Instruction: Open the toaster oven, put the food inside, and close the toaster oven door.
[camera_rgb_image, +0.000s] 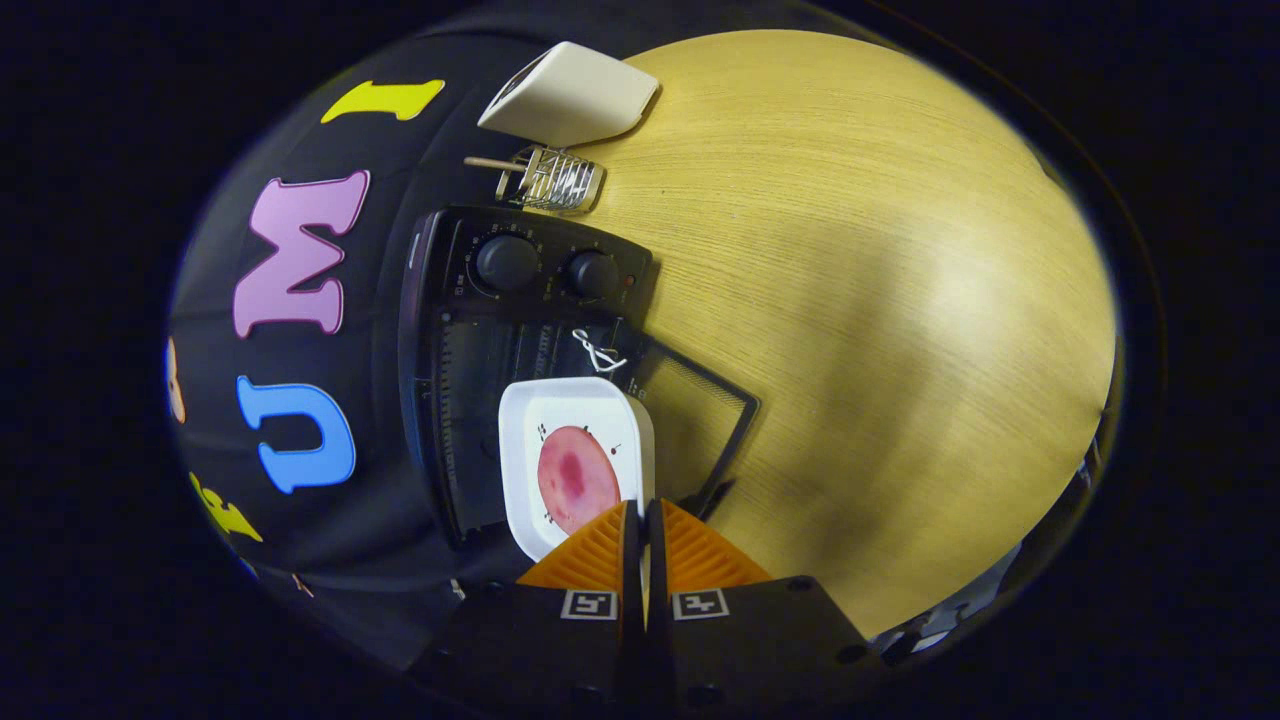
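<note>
My gripper (643, 512) is shut on the near rim of a white square plate (525, 470); both fingers pinch its edge. A round pink slice of food (577, 478) lies on the plate. Just beyond the fingers stands the black toaster oven (480, 330), seen rotated, with two round knobs (508, 262) on its control panel. Its glass door (700, 410) hangs open, folded down onto the wooden table. The plate is held in front of the oven's dark opening, partly over the door hinge. A white cord loop (598, 352) shows at the door's edge.
A wire rack with a wooden handle (550, 178) lies beyond the oven on the wooden table (850, 300). A white box-shaped object (570, 95) sits past the rack near the booth wall. Wide bare tabletop stretches beside the oven door.
</note>
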